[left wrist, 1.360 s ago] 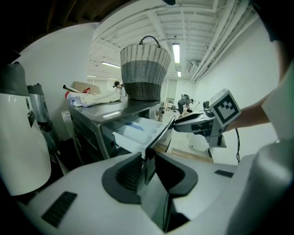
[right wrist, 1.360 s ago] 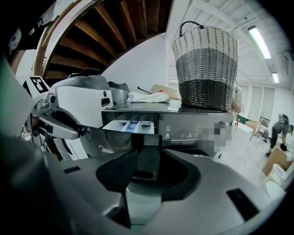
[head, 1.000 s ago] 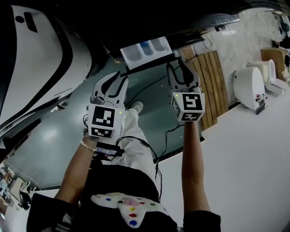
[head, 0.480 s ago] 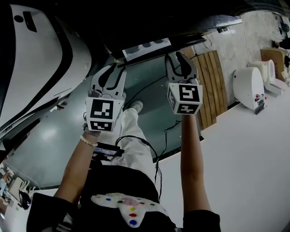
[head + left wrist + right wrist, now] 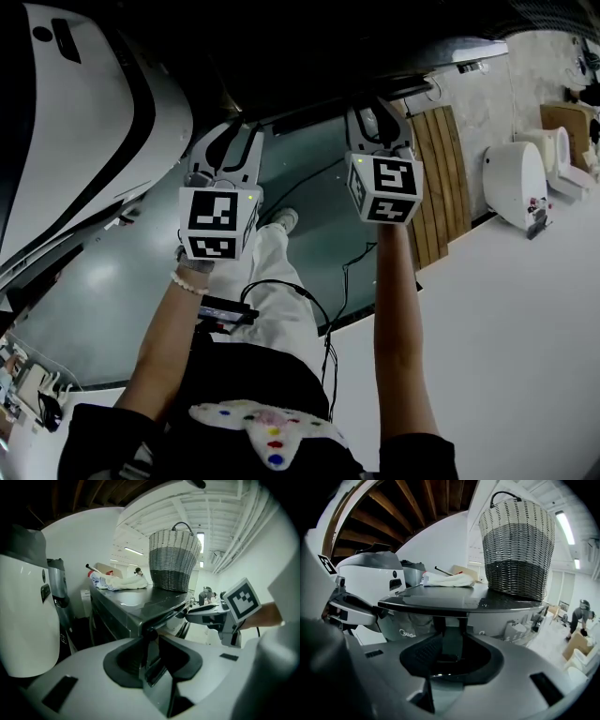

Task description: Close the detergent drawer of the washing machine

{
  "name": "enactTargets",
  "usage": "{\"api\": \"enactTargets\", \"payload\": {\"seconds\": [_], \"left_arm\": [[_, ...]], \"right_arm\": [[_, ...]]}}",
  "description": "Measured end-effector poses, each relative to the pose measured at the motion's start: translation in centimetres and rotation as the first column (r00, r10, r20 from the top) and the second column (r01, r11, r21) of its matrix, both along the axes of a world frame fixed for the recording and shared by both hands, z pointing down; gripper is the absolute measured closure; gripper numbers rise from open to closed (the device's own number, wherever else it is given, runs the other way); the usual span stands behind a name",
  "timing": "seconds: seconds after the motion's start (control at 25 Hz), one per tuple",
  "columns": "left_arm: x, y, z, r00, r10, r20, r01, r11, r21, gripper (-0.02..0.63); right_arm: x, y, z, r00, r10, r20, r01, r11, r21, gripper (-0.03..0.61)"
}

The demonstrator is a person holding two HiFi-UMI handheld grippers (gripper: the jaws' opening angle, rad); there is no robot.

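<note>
Left gripper [image 5: 239, 131] and right gripper [image 5: 375, 110] sat side by side at the front of the washing machine [image 5: 440, 603], tips up under its top edge. Left gripper: jaws spread, nothing pinched; its own view showed only the machine's front edge in the gap. Right gripper: jaws also apart, having just been closing a little. The grey front panel showed between them, but no pad pressed on it. The detergent drawer [image 5: 311, 113] was a thin strip between the two grippers, nearly or fully home; no view settled which. A wicker basket [image 5: 516, 545] and a cloth [image 5: 447, 579] rested on the machine's top, apart from both grippers.

Handling, as judged: moulded plastic drawer, light and stiff, running on guides with little resistance, perhaps a firmer catch at the very end. Smooth face, poor for pinching. Best contact looked to be a flat push on the front face, shared evenly between both ends so it would not skew and bind.
</note>
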State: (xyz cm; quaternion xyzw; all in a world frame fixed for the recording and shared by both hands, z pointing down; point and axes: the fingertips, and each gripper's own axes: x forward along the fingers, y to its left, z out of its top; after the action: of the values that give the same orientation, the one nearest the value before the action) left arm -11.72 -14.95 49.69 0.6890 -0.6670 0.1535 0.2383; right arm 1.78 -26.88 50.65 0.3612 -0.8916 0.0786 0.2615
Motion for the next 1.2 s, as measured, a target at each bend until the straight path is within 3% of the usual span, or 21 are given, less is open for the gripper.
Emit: {"api": "enactTargets", "payload": {"seconds": [0.44, 0.6, 0.96, 1.2], "left_arm": [[-0.5, 0.0, 0.1, 0.999, -0.042, -0.019, 0.042, 0.999, -0.007, 0.537], [-0.4, 0.1, 0.3, 1.000, -0.014, -0.020, 0.014, 1.000, -0.008, 0.538], [-0.6, 0.9, -1.1, 0.999, 0.037, -0.039, -0.037, 0.999, -0.001, 0.564], [0.4, 1.9, -4.0, 0.994, 0.106, -0.028, -0.105, 0.994, 0.030, 0.602]], "right_arm": [[-0.7, -0.5, 0.1, 0.999, 0.034, 0.005, -0.034, 0.999, -0.010, 0.451], [-0.6, -0.4, 0.0, 1.000, 0.026, -0.007, -0.026, 1.000, -0.004, 0.460], [0.6, 2.0, -2.4, 0.999, 0.042, 0.023, -0.042, 0.999, 0.004, 0.575], [1.4, 4.7, -5.5, 0.998, 0.044, 0.055, -0.046, 0.998, 0.042, 0.574]]}}
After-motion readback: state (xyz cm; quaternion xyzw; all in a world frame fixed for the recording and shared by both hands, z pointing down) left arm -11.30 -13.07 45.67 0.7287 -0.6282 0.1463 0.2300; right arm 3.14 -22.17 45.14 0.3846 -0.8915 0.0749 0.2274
